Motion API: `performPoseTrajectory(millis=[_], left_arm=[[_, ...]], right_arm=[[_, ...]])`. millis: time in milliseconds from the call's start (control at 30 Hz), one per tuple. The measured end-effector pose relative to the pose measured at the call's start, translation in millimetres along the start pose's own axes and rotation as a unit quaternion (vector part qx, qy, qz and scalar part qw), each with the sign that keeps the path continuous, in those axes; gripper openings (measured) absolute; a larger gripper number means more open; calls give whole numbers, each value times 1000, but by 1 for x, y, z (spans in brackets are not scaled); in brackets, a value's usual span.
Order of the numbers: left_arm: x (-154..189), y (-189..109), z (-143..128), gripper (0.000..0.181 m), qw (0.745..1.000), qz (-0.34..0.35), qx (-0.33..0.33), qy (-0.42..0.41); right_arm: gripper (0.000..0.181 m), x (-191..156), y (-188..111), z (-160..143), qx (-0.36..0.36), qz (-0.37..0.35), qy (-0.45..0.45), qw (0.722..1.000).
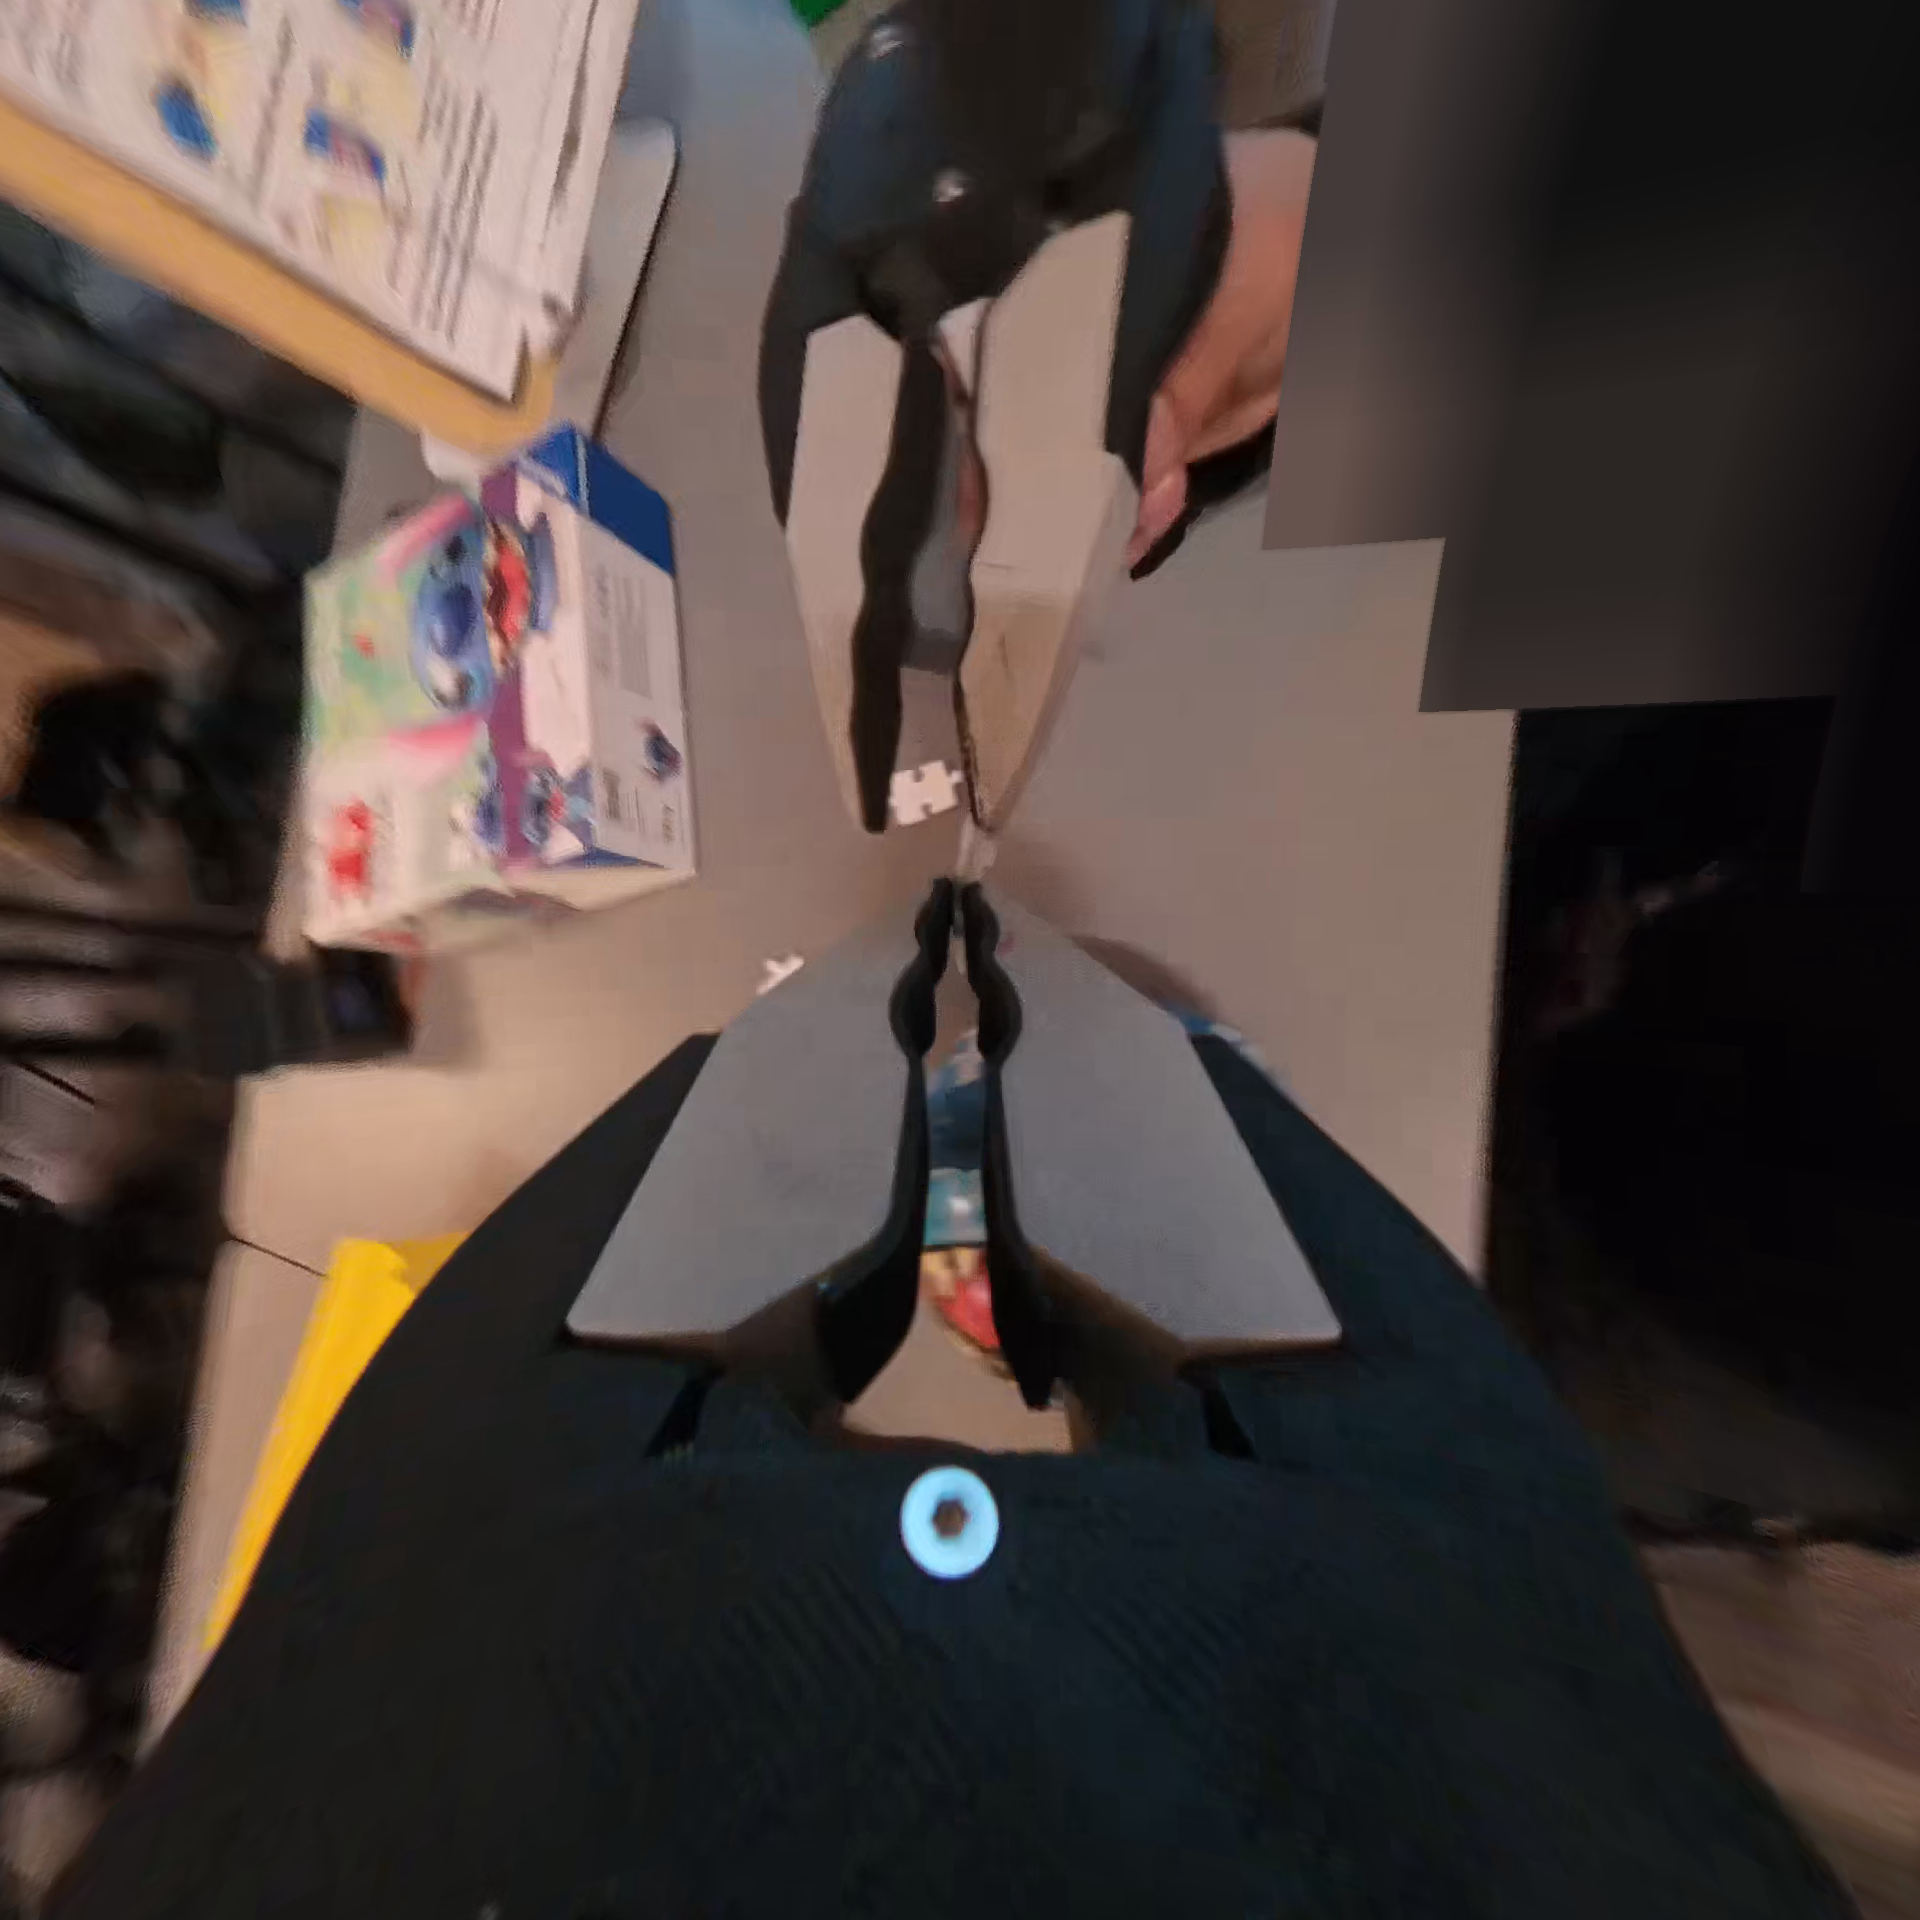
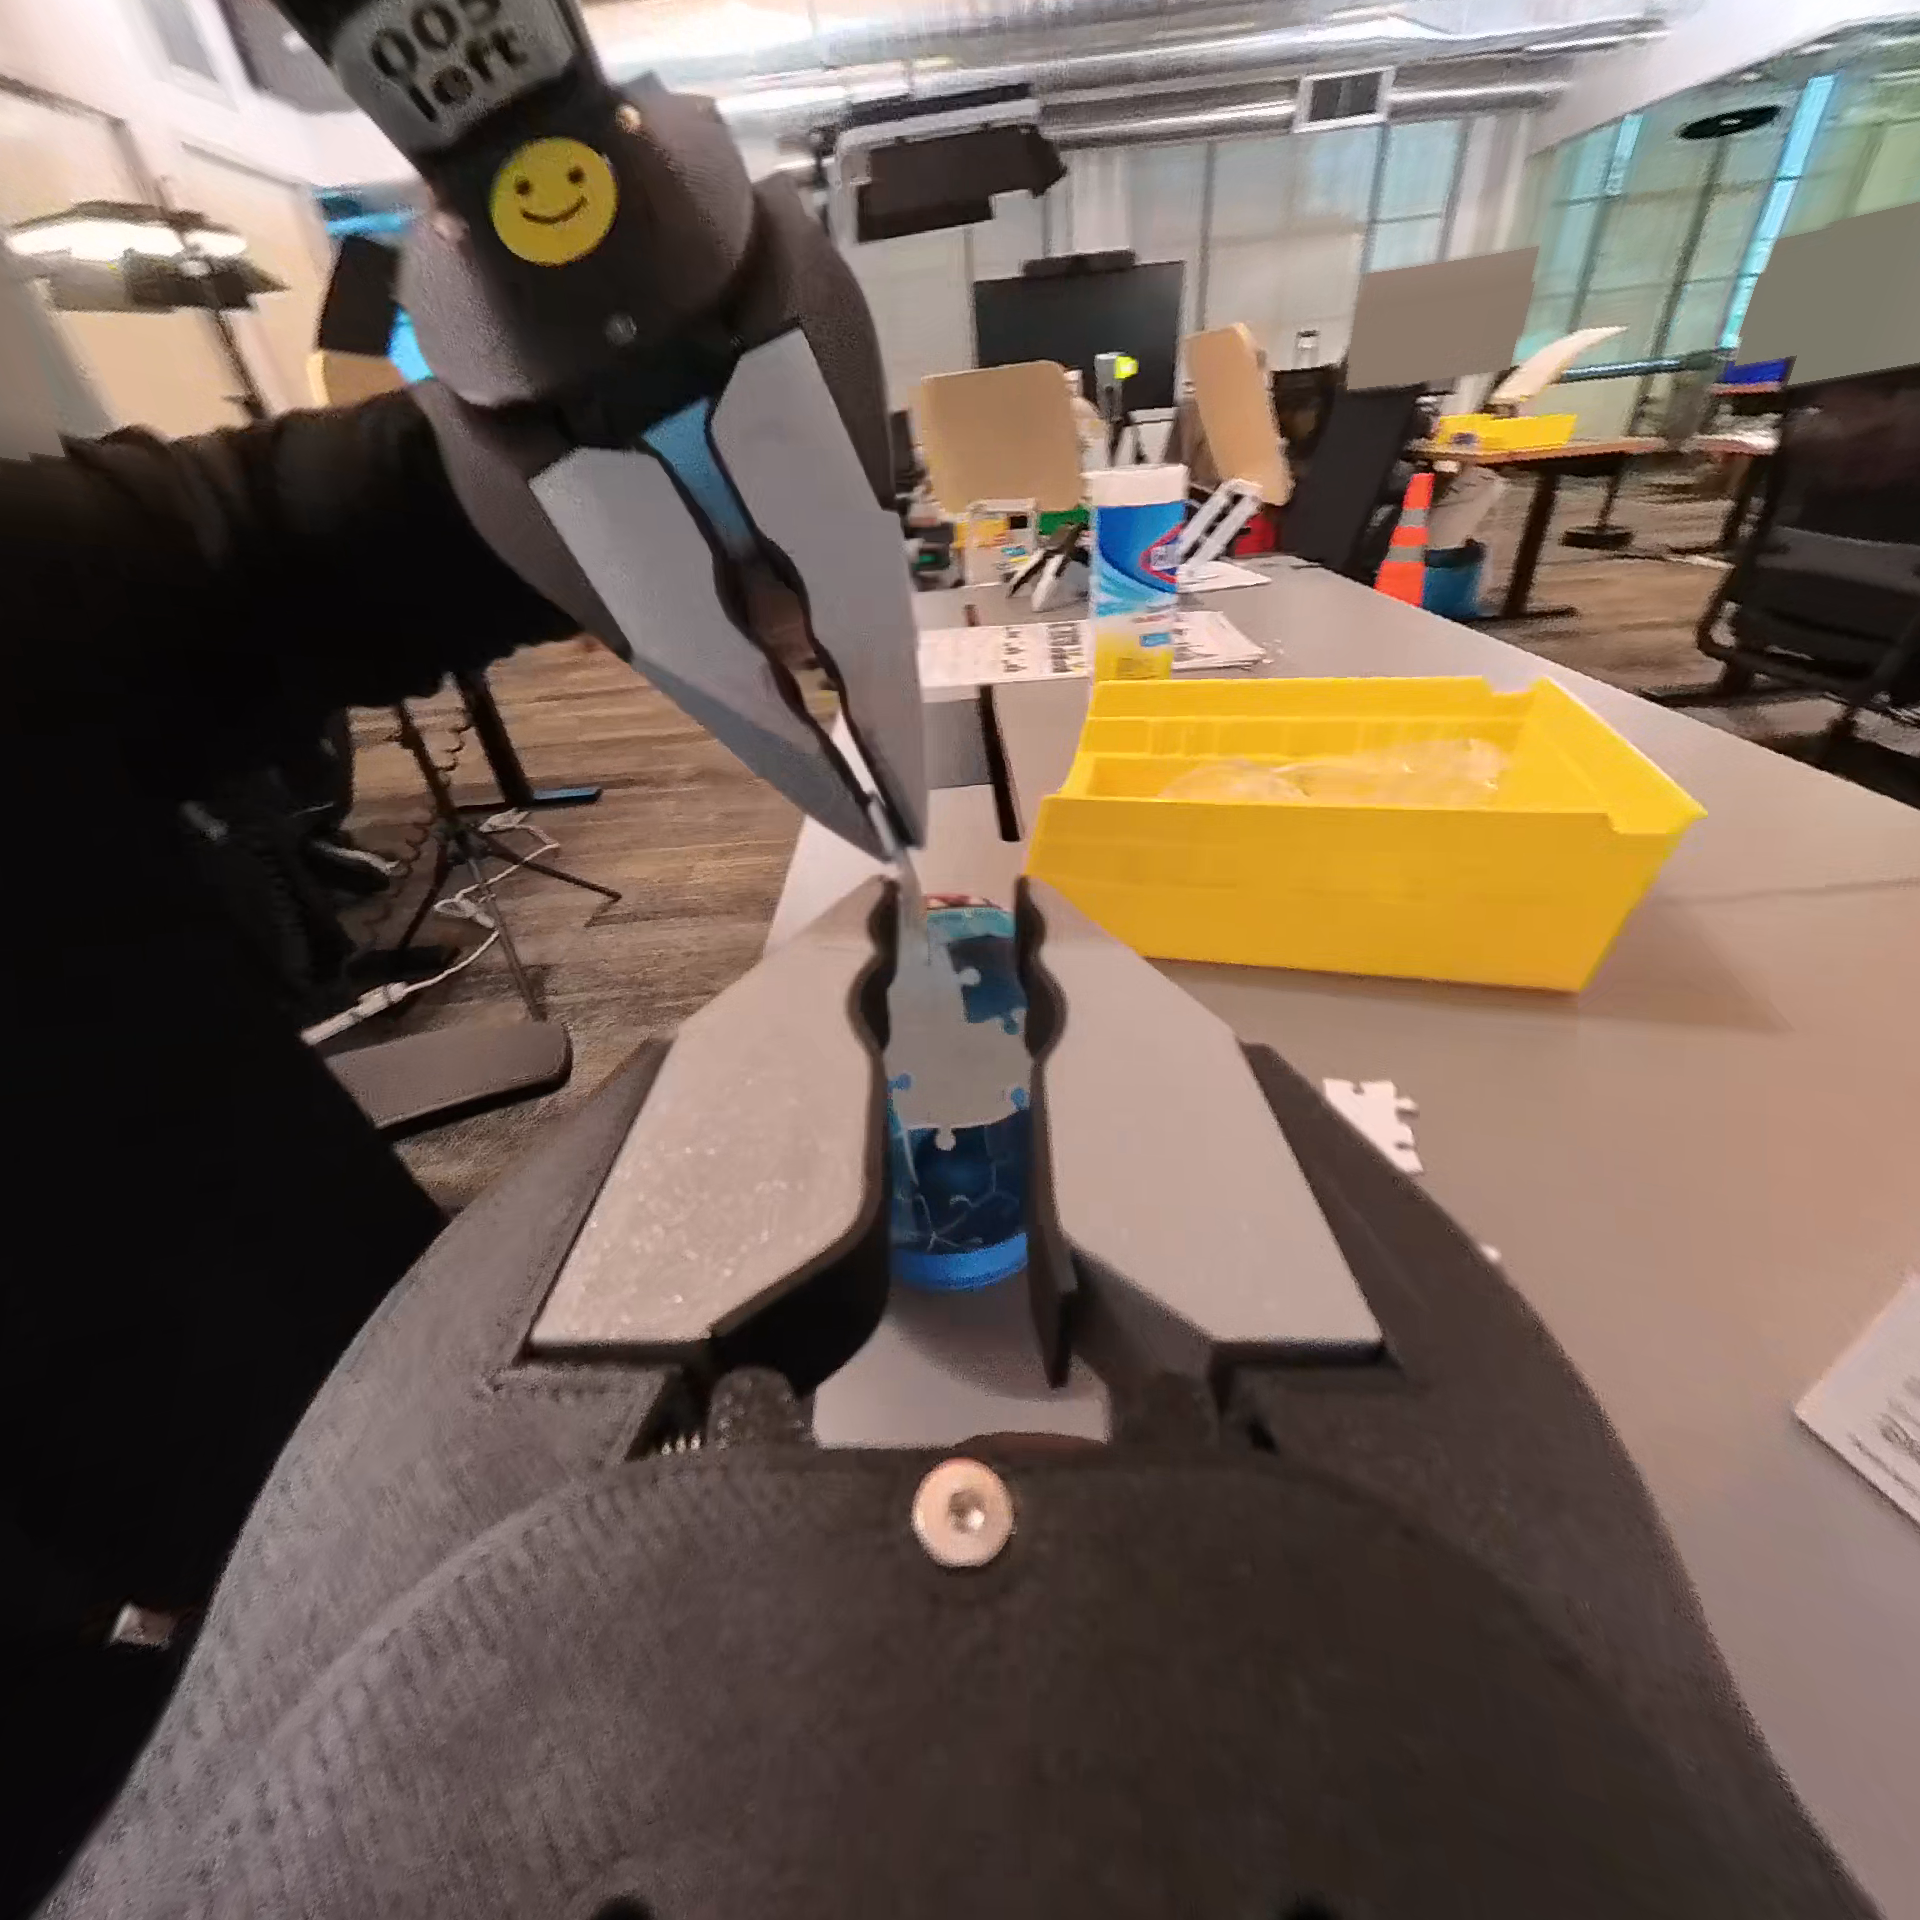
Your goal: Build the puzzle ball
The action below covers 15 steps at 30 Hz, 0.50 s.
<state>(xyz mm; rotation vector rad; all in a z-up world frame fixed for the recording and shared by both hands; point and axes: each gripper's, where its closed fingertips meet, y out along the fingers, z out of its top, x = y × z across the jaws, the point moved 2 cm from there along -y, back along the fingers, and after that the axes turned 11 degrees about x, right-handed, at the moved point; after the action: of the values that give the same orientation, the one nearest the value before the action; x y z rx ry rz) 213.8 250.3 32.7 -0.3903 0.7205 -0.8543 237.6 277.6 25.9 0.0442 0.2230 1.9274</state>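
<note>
A partly built blue puzzle ball (image 2: 956, 1132) is clamped between the fingers of the right gripper (image 2: 954, 894) above the grey table (image 2: 1558, 1091). The left gripper (image 2: 902, 844), closed on what seems a thin puzzle piece (image 2: 906, 883), is being brought to the ball's open edge. Next, the tabs must be aligned and pressed in.

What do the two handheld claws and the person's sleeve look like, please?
Both the left claw and the right claw have black ribbed bodies, flat grey wedge-shaped fingers with wavy black inner edges and a round centre screw. The left also bears a yellow smiley sticker. The sleeve is black.
</note>
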Motion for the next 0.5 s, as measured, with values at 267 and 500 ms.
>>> performPoseTrajectory(millis=[267,500], left_arm=[[-2,9,-3,0,986,18,77,145],[-2,-3,-18,8,995,-26,91,21]], right_arm=[[0,-3,-1,-15,-19,-66,-172,983],[0,-4,1,-28,-23,-118,-300,946]])
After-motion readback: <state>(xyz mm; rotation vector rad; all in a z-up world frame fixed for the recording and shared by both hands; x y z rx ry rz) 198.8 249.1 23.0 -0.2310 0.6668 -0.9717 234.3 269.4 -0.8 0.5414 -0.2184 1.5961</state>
